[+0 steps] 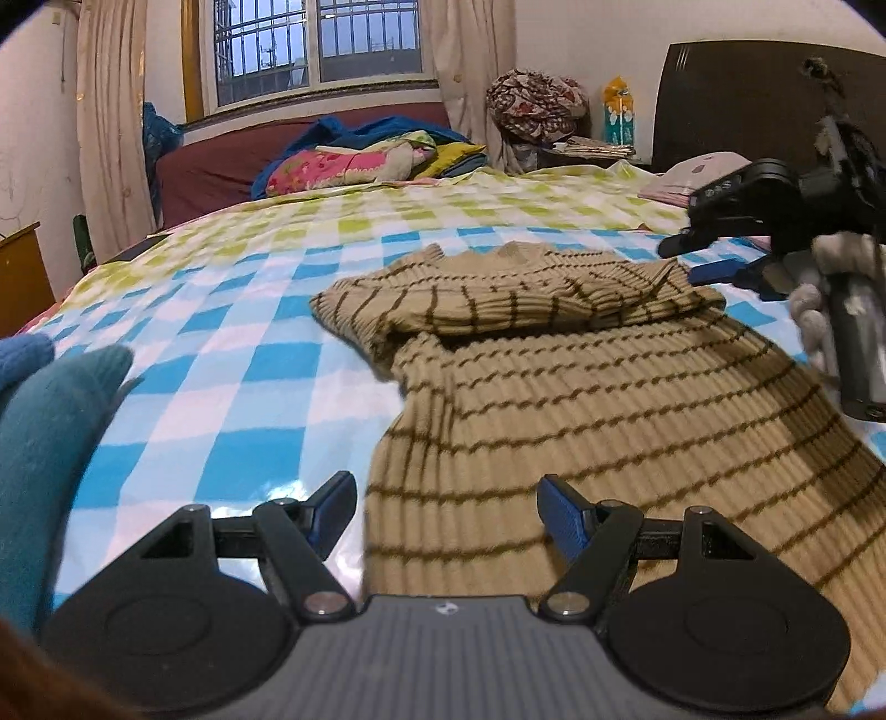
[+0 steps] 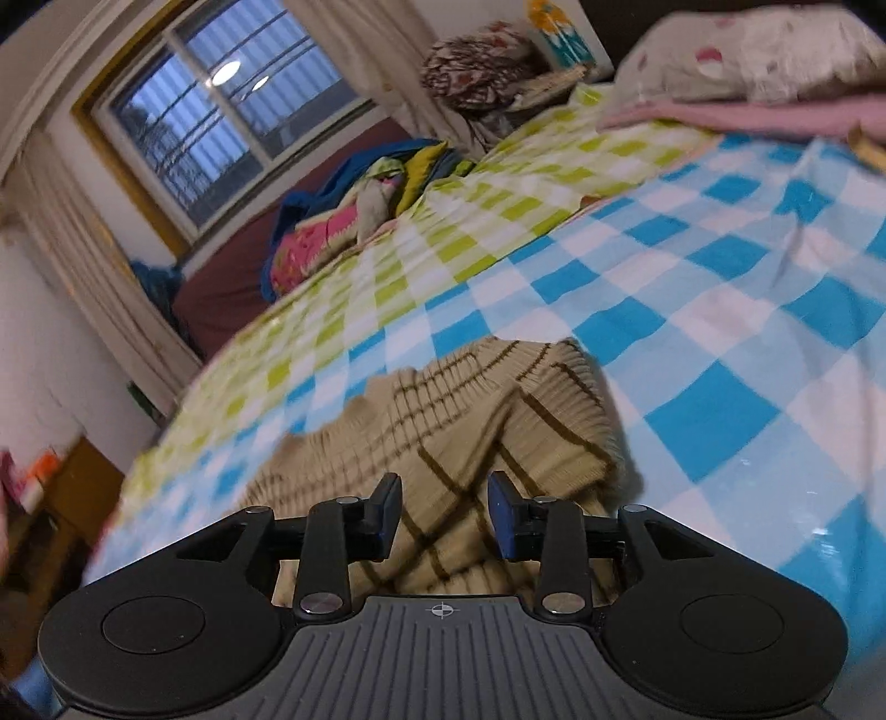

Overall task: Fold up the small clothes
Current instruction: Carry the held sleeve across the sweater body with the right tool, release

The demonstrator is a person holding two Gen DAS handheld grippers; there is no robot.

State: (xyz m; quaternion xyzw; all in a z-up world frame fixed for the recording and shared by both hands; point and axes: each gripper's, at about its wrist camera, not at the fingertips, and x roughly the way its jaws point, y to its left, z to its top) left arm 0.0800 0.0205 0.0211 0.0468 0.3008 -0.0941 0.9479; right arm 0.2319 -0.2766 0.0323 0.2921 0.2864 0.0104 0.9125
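Note:
A beige ribbed sweater [image 1: 581,410] with thin dark brown stripes lies on the blue, white and green checked bed sheet [image 1: 221,354]. A sleeve is folded across its chest near the collar. My left gripper [image 1: 448,504] is open wide, low over the sweater's near left edge, with nothing between its pads. My right gripper [image 1: 699,258] reaches in from the right beside the folded sleeve's end, held by a hand in a white glove [image 1: 814,310]. In the right wrist view the right gripper [image 2: 446,512] stands open just above the folded sleeve [image 2: 498,421], pads apart from the fabric.
A heap of colourful bedding [image 1: 365,158] lies at the far side under the window [image 1: 315,44]. A pink pillow [image 2: 747,61] and dark headboard [image 1: 736,94] are at the right. A wooden cabinet [image 1: 19,271] stands left of the bed. A blue-gloved hand [image 1: 50,421] is at the left.

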